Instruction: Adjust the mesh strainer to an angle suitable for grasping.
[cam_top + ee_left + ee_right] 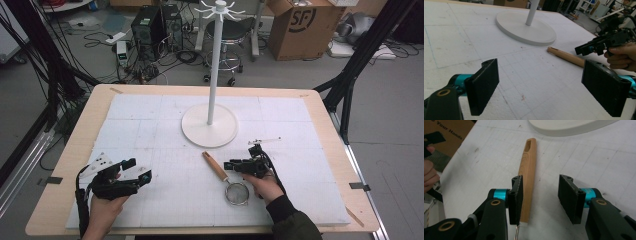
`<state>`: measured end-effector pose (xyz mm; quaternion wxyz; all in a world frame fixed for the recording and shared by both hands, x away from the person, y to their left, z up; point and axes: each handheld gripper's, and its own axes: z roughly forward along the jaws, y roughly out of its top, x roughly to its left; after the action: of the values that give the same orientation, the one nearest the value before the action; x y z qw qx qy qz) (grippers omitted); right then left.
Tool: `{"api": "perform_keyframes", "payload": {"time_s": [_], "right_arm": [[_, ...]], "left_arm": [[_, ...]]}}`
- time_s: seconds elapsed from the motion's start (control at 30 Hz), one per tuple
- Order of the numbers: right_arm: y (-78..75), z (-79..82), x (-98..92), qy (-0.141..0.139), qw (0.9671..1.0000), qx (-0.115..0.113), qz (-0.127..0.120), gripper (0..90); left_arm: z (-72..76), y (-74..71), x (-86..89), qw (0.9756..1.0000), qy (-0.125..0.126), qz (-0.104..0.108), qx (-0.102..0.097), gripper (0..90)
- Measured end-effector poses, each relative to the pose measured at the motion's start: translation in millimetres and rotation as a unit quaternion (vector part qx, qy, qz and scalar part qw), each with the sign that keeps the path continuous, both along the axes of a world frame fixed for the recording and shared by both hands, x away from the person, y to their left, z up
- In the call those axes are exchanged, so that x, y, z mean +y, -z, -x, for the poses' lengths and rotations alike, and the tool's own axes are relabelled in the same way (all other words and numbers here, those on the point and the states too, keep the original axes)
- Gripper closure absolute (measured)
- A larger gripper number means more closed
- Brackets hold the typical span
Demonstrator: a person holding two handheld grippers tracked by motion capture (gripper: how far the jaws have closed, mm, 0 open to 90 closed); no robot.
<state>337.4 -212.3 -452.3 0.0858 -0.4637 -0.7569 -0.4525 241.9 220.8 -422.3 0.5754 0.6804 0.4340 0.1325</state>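
The strainer (230, 182) lies on the bench (150, 125) at lower centre of the high view, its wooden handle (527, 175) angled toward the upper left. I judge it light and stiff, with a dentable mesh bowl, so I'd grip the handle mid-length. My right hand-held gripper (540, 197) is spread with the handle beside one pad; the left hand-held gripper (540, 87) is wide open, holding nothing.

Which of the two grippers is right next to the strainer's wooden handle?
The right gripper. Its open jaws sit by the wooden handle of the strainer; the left gripper waits farther off over bare table.
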Motion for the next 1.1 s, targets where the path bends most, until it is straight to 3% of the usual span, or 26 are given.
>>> {"api": "perform_keyframes", "payload": {"time_s": [0.7, 0.93, 1.1], "right_arm": [[-9.8, 20.3, -4.7, -0.016, 0.9997, -0.007, -0.018, 31.1], [-10.4, 23.7, 0.2, -0.019, 0.9997, -0.008, -0.015, 30.2], [-8.4, 25.1, 7.0, -0.022, 0.9997, -0.001, -0.003, 35.1]], "left_arm": [[1.5, -1.2, 0.7, 1.0000, 0.002, 0.002, -0.001, 15.5], [2.2, -1.4, 1.2, 1.0000, 0.001, 0.003, -0.002, 15.5], [3.1, -1.7, 1.7, 1.0000, 0.000, 0.003, -0.002, 15.5]]}}
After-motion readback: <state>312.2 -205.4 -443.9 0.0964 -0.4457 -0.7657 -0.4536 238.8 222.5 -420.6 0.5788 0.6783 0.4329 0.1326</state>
